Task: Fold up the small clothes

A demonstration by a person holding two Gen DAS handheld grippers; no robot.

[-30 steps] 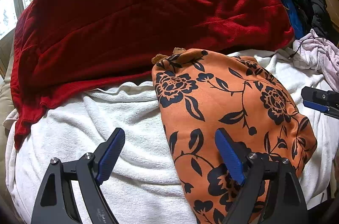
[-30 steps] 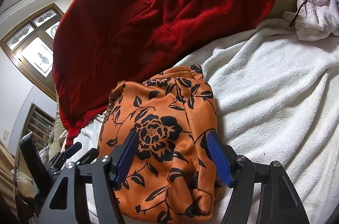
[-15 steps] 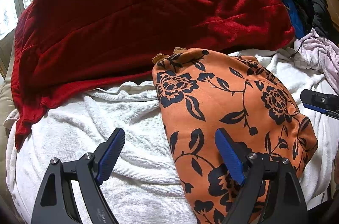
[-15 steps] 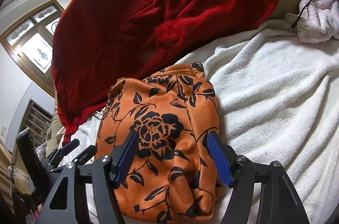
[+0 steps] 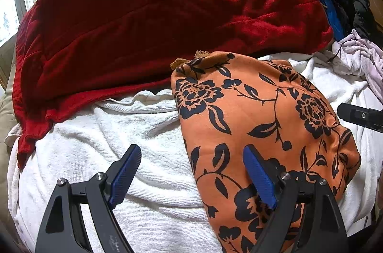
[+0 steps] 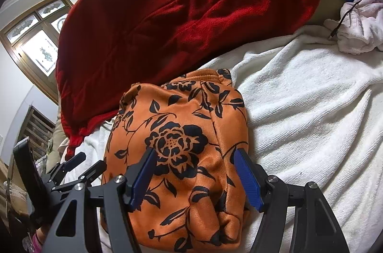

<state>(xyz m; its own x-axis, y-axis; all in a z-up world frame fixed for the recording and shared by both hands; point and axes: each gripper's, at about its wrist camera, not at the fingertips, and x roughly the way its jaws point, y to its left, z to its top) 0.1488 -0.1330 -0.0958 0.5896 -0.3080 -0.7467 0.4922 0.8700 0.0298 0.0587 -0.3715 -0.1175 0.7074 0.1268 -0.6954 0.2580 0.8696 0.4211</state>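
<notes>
No legible text, label, brand mark, number or sign appears in either wrist view. The only lettering is a short line of small pale print on the black frame of the left gripper point(image 5: 191, 158), at about 7 o'clock in the left wrist view, too small and blurred to read. The orange floral garment point(image 5: 258, 123) carries a printed flower-and-leaf pattern only, with no tag or wording visible.
</notes>
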